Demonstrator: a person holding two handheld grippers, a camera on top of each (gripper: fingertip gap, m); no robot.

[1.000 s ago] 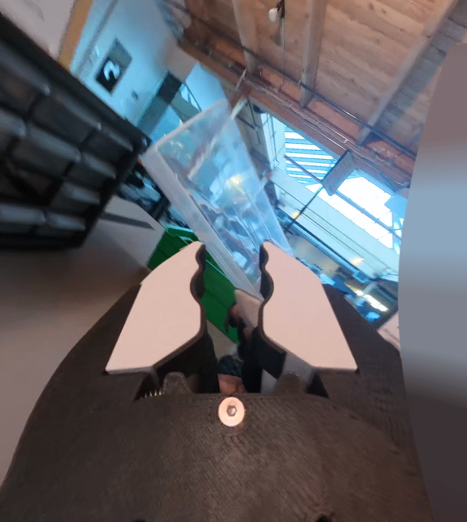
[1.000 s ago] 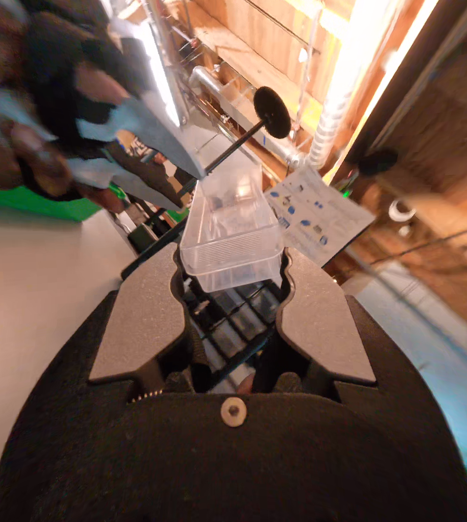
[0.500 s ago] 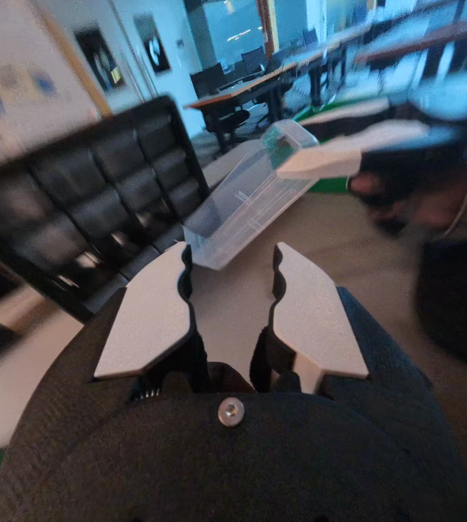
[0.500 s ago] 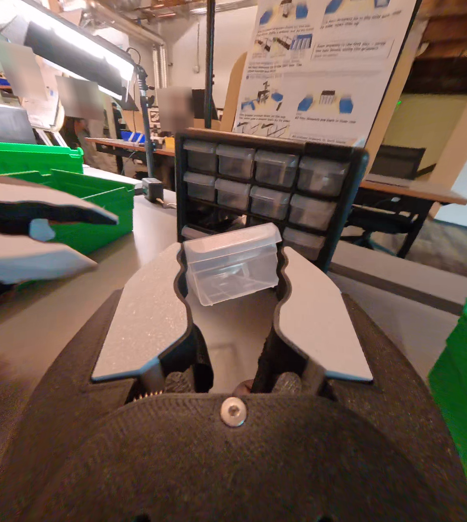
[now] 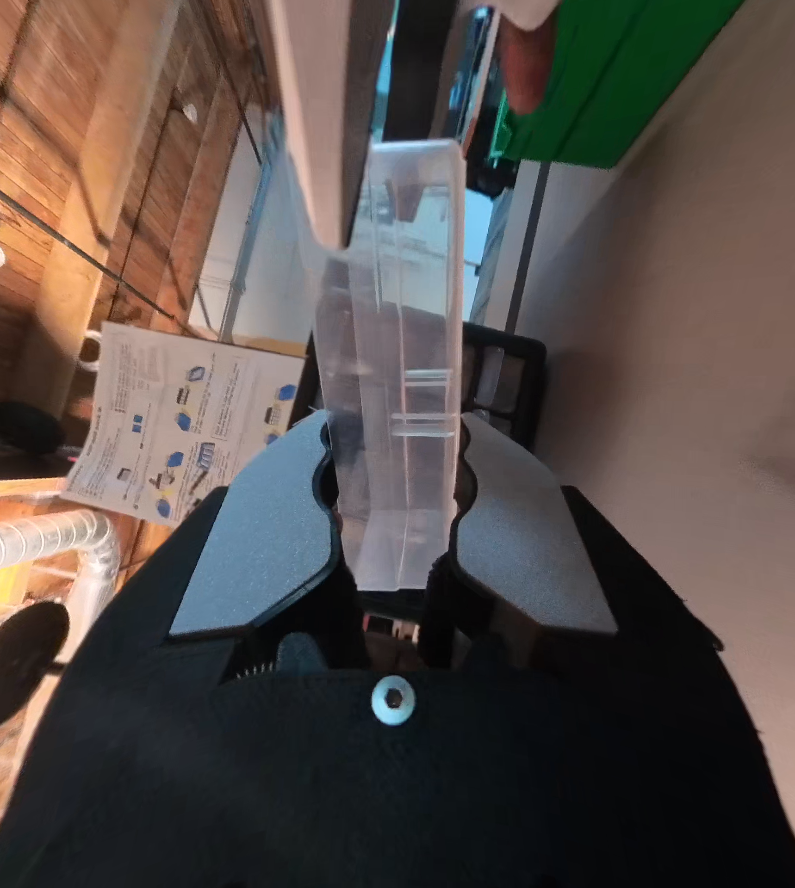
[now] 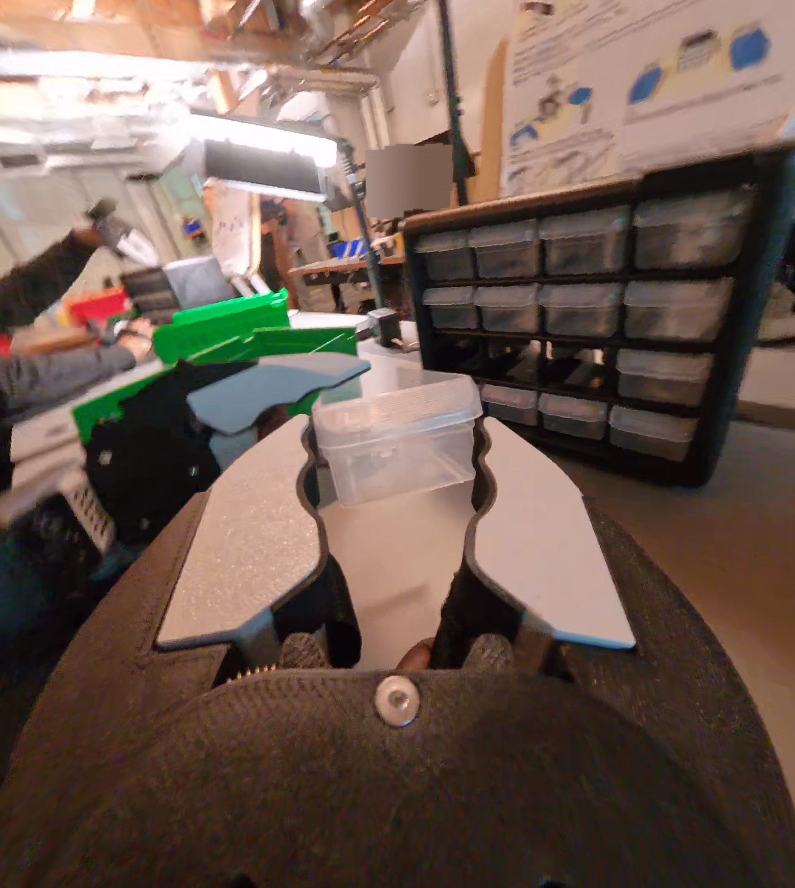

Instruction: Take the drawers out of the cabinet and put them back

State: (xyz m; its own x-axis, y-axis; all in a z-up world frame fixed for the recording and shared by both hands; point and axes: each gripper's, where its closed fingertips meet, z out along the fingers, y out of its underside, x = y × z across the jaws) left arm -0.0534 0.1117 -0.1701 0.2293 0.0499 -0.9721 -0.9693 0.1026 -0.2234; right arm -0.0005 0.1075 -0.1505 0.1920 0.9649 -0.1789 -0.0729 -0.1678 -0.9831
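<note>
One clear drawer point(image 6: 395, 442), empty, pinched by both grippers—left point(image 5: 393, 461) & right point(image 6: 393, 447); cabinet point(image 6: 578, 307) has gaps

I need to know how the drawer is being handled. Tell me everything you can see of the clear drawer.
The clear drawer is see-through plastic, empty, with a ribbed front lip. It is out of the black cabinet, above the table. The right gripper fingers flank its front end; the left gripper closes on its other end.
</note>
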